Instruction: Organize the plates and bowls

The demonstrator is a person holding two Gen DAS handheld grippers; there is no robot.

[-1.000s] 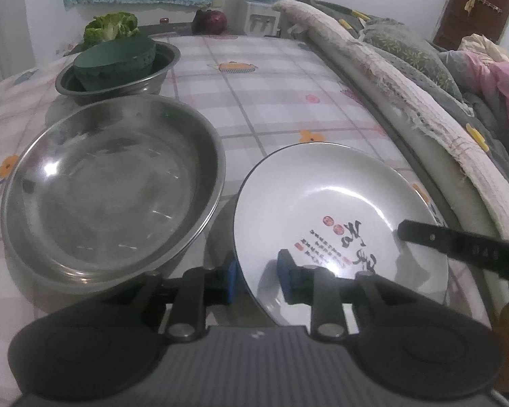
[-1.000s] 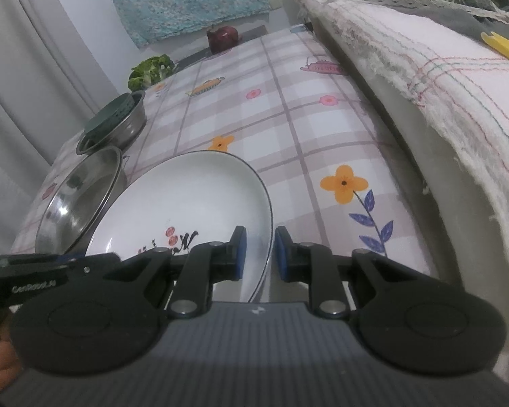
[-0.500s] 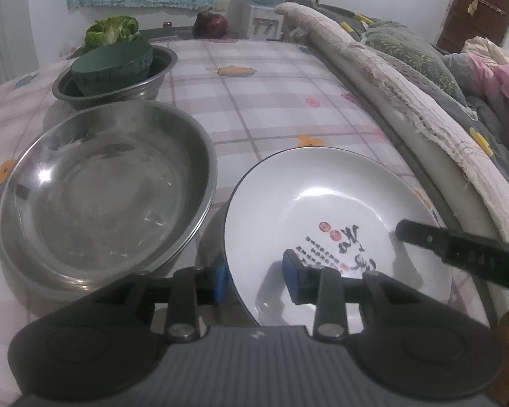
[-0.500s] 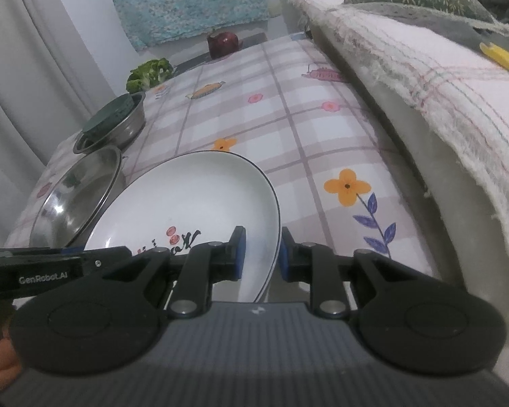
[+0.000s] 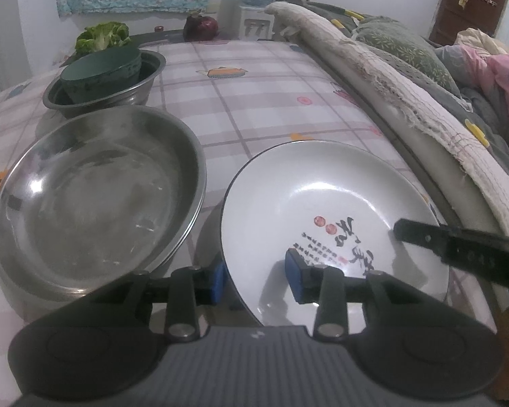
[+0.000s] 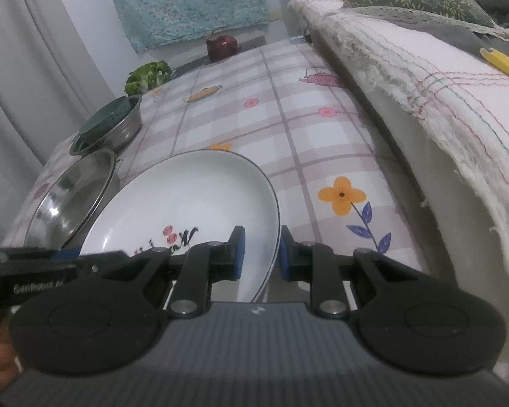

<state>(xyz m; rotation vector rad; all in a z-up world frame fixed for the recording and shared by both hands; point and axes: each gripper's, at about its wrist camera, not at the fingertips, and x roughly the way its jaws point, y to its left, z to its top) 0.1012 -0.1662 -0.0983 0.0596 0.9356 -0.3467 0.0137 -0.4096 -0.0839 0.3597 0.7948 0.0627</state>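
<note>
With the left gripper (image 5: 254,279) and right gripper (image 6: 259,252) both standing open astride opposite rims of the white plate (image 5: 322,203), which is tilting on the table (image 5: 254,101) beside the steel basin (image 5: 91,196), it is risking slipping free.

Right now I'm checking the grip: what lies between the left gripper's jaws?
In the left wrist view, the near rim of the white plate lies between the open jaws of the left gripper.

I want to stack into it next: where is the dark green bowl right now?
In the left wrist view, the dark green bowl sits inside the small steel bowl at the far left of the table, beyond the large steel basin, just before the lettuce.
</note>
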